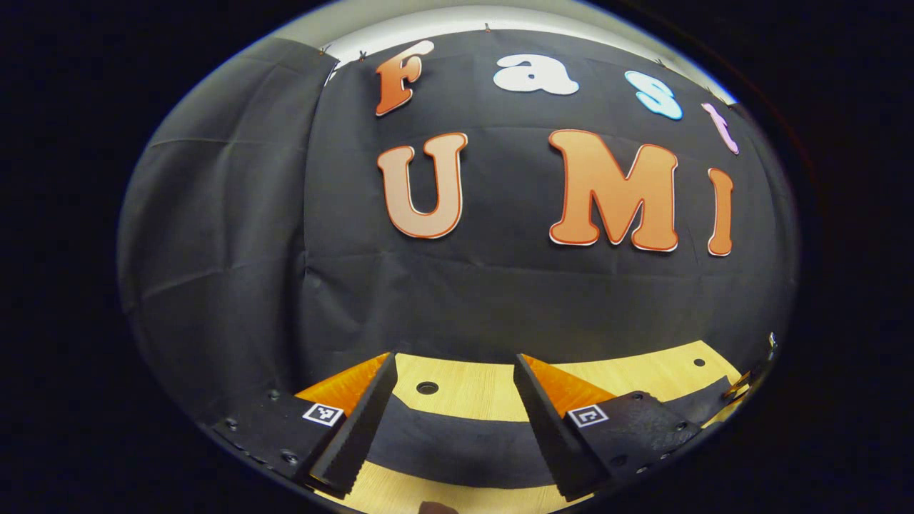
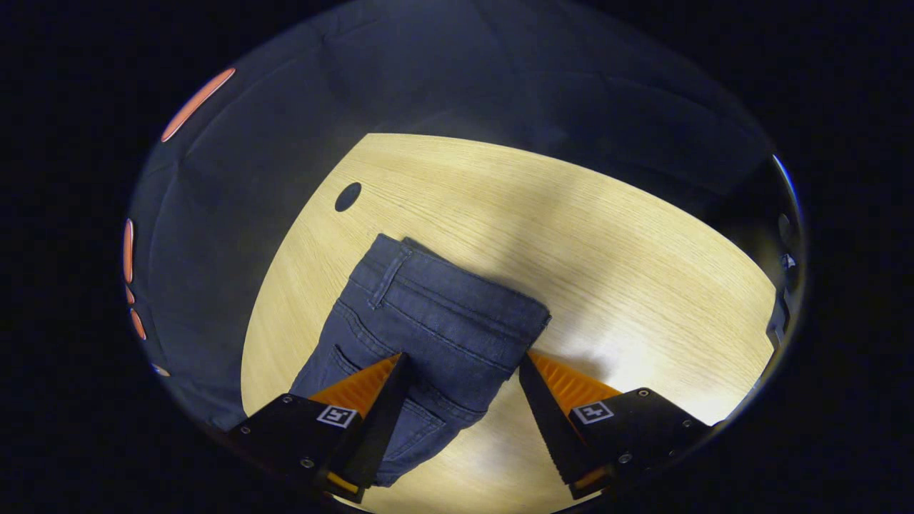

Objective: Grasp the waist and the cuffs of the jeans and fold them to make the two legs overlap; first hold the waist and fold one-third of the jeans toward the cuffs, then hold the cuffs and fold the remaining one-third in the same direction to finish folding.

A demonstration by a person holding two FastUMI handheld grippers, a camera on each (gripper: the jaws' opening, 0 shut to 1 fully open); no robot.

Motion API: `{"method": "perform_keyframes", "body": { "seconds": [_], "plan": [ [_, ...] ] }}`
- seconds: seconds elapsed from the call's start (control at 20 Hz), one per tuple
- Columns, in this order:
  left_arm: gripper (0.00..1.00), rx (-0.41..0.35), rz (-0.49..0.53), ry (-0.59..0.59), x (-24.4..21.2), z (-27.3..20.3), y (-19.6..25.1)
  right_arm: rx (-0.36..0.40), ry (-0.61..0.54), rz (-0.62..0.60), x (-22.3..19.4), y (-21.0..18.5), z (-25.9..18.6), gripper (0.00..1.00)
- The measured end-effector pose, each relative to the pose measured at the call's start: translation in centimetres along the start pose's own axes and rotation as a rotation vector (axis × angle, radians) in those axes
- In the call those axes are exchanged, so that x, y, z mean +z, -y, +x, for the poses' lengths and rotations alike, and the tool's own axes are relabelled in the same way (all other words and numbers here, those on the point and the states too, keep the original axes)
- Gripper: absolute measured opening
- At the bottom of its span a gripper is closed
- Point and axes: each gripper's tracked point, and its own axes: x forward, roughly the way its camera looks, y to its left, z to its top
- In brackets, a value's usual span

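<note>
Closest in the right gripper view, my right tongs (image 2: 463,378) are spread wide and pinching nothing, hovering just above the jeans (image 2: 421,335). The jeans lie flat on the tabletop (image 2: 607,243), and the waist (image 2: 464,282) sits just ahead of the fingertips, with its band running across my line of sight. From there the long axis of the garment runs back toward me and off to the lower left, under the tongs. The legs look already laid one over the other, though I cannot see the cuffs to confirm it. So the right side is plainly the nearer one to the waist, and I judge the waist grasp comes next (a short drop forward and down should do it).

The denim is dark blue, heavy, with pale stitched seams, a belt loop and a pocket edge. The tabletop is light wood grain, smooth, with a small round hole (image 2: 348,196) beyond the waist.

In the left gripper view, my left tongs (image 1: 453,385) are also spread and empty, pointing level over a dark strip (image 1: 457,442) on the tabletop toward the black cloth wall (image 1: 235,235).
</note>
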Motion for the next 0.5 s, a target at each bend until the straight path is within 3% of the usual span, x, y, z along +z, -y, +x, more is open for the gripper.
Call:
{"method": "perform_keyframes", "body": {
  "seconds": [0.1,0.25,0.3,0.35,0.5],
  "plan": [
    [0.98,-0.018,-0.012,-0.018,-0.7,-1.1,1.2,0.021,0.032,-0.011,-0.5,-0.5,0.4,0.82],
    [0.98,-0.042,-0.005,-0.034,-1.3,-2.4,3.4,0.077,0.051,0.093,-0.7,-1.4,0.7,0.40],
    [0.98,-0.044,0.007,-0.032,-1.4,-2.6,3.8,0.082,0.054,0.118,-0.7,-1.4,0.1,0.40],
    [0.98,-0.046,0.019,-0.032,-1.4,-3.0,4.4,0.089,0.054,0.105,-0.7,-1.7,0.4,0.28],
    [0.98,-0.049,0.045,-0.030,-1.3,-4.2,5.2,0.144,0.102,0.093,0.2,-3.0,-1.6,0.27]
  ]
}}
